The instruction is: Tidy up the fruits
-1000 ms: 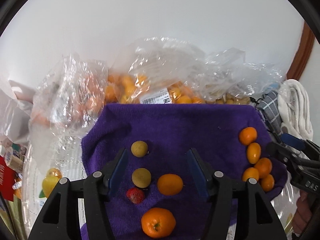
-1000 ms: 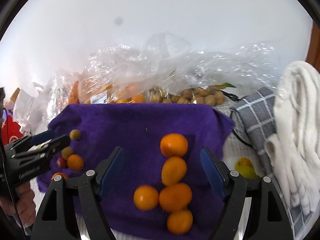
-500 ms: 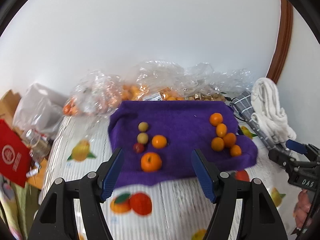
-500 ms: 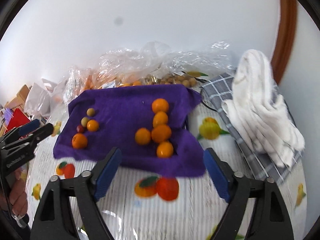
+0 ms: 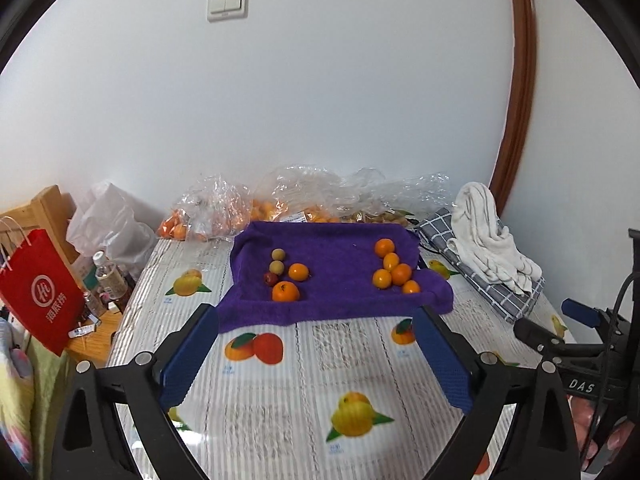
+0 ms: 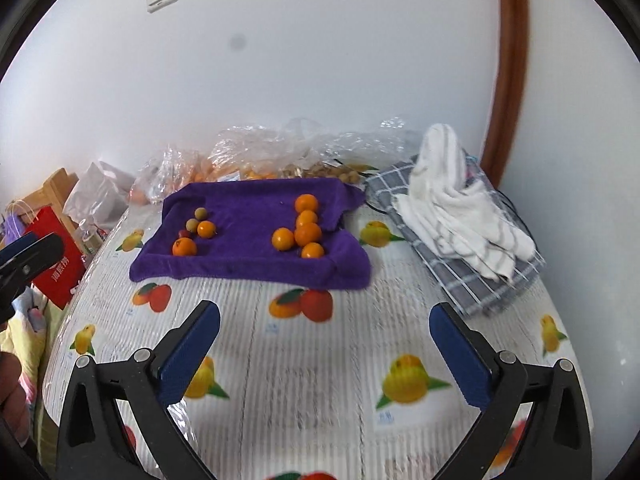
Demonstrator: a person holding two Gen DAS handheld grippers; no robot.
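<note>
On the table: a cloth printed with fruit pictures (image 5: 320, 364) covers the top, and a purple terry towel (image 5: 336, 276) lies spread toward the wall.
Towel, left half: one larger orange with a green stem spot (image 5: 285, 291), a smaller round orange (image 5: 298, 272), a small red fruit (image 5: 270, 278) and two small tan round fruits (image 5: 277, 267), all close together.
Towel, right half: a cluster of five small oranges (image 5: 391, 273), touching or nearly touching, well apart from the left group.
Behind the towel: crumpled clear plastic bags of orange fruit (image 5: 224, 216) against the white wall.
Right of the towel: a white striped cloth (image 6: 456, 216) heaped on a folded grey checked cloth (image 6: 472, 280).
Left edge: a red paper bag with a white logo (image 5: 38, 292) beside the table.
Left gripper (image 5: 316, 354): black frame, blue pads; jaws opening, wide apart, nothing between them, over bare tablecloth short of the towel.
Right gripper (image 6: 324, 350): same build; jaws opening, spread wide, nothing between them, also short of the towel.
</note>
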